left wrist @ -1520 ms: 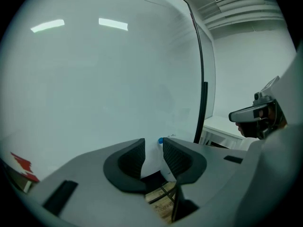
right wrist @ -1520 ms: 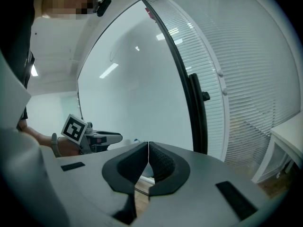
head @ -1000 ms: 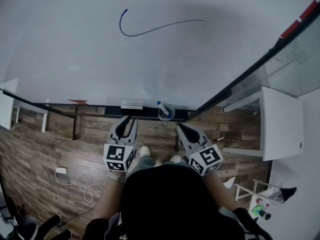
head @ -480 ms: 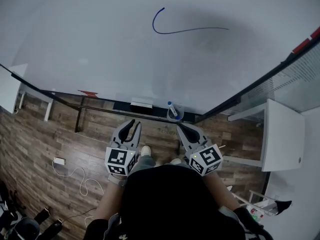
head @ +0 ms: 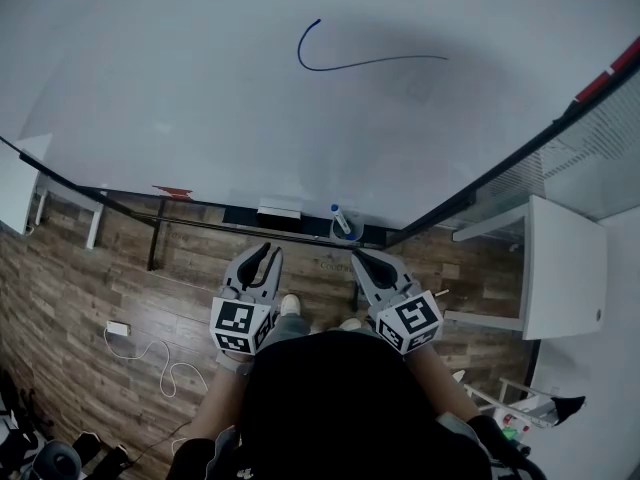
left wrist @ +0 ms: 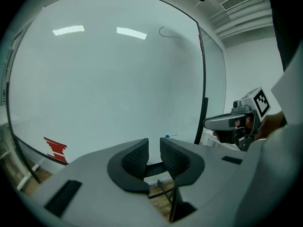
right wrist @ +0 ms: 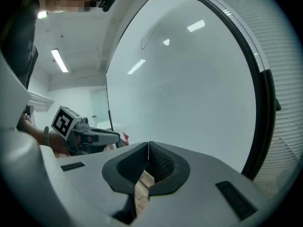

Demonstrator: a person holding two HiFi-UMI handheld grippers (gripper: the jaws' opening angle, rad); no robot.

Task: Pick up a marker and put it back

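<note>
Right claw (head: 359, 256), jaws together, hangs near marker (head: 340, 220), not touching.

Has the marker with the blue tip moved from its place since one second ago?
No. The marker still stands tilted in the cup, just right of the eraser. Only the camera has shifted.

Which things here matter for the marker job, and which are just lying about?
For the job: marker, the cup holding it, left tool (open, empty), right tool (shut, empty).
Lying about: eraser on the ledge, cable on the floor, white table.
</note>
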